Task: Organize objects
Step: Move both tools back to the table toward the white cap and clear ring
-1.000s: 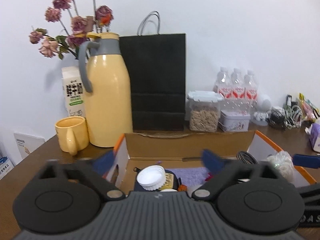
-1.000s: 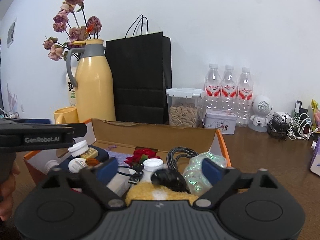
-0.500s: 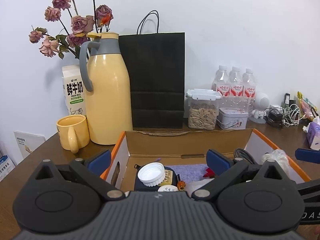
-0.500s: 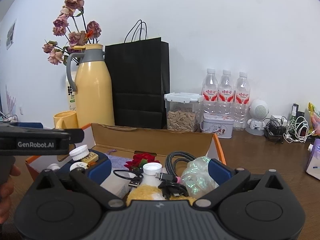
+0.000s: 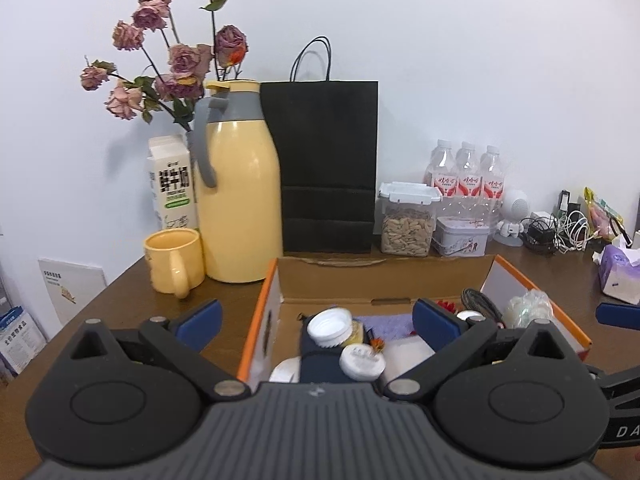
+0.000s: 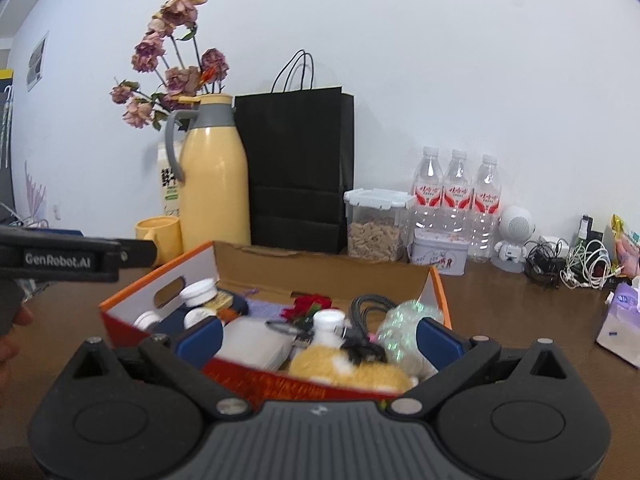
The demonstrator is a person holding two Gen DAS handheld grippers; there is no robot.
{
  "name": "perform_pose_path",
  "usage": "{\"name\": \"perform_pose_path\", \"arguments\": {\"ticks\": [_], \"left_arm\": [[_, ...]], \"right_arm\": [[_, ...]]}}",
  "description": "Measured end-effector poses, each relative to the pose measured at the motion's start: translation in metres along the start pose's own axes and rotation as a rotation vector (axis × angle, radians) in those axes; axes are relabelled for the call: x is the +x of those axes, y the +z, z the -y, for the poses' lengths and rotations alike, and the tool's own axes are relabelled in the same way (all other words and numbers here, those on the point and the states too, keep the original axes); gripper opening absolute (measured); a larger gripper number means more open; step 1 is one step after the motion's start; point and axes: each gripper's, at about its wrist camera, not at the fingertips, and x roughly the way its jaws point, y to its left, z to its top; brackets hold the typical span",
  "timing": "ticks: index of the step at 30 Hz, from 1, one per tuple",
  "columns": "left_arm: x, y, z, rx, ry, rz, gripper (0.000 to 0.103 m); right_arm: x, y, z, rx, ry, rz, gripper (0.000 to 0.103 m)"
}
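An open orange and white cardboard box (image 5: 276,292) (image 6: 160,284) sits on the brown table and is full of small items: white-capped bottles (image 5: 330,324), a black cable (image 6: 368,304), a red flower (image 6: 308,304), a shiny plastic wad (image 6: 404,320) and a yellow cloth (image 6: 344,368). My left gripper (image 5: 316,324) is open and empty above the box's left end. My right gripper (image 6: 318,338) is open and empty above the box's near wall. The left gripper's body (image 6: 72,260) shows at the left of the right wrist view.
Behind the box stand a yellow thermos (image 5: 236,200), a yellow mug (image 5: 174,260), a milk carton (image 5: 172,184), a black paper bag (image 5: 328,164), a seed jar (image 5: 406,220), a tin (image 5: 460,236), three water bottles (image 5: 466,184), cables (image 6: 568,260) and a tissue pack (image 6: 620,320).
Both grippers have pulled back and risen a little, so the box sits lower and farther in view. The right gripper has moved from over the contents to the near wall.
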Motion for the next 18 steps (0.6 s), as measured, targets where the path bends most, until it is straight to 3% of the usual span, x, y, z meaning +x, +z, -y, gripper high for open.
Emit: {"name": "perform_pose_path", "arguments": {"ticks": [18], "left_arm": [[-0.05,-0.043,-0.038,0.018,0.038,-0.105,0.103]], "right_arm": [[-0.032,-0.043,-0.034,-0.013,0.096,-0.135,0.103]]}}
